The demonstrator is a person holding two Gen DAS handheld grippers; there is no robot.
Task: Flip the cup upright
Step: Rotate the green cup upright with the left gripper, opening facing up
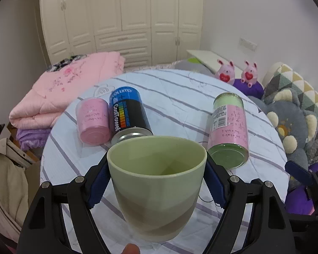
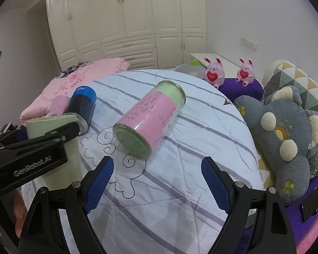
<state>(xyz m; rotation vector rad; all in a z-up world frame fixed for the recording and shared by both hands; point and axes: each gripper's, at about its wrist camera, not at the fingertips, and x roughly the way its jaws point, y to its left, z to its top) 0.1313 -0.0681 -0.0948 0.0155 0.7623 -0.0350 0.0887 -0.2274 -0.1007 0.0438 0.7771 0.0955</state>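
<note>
A pale green cup (image 1: 156, 188) stands upright, mouth up, between the blue pads of my left gripper (image 1: 156, 182), which is shut on it just above or on the striped cloth; I cannot tell which. The cup also shows at the left of the right wrist view (image 2: 50, 124), partly hidden by the left gripper's black frame. My right gripper (image 2: 156, 182) is open and empty, to the right of the cup, above the cloth.
Three containers lie on their sides on the round table (image 1: 180, 97): a pink jar (image 1: 93, 122), a blue-black can (image 1: 127, 114) and a tall pink-green jar (image 1: 229, 129), which also shows in the right wrist view (image 2: 148, 120). Plush toys (image 2: 286, 139) sit at the right.
</note>
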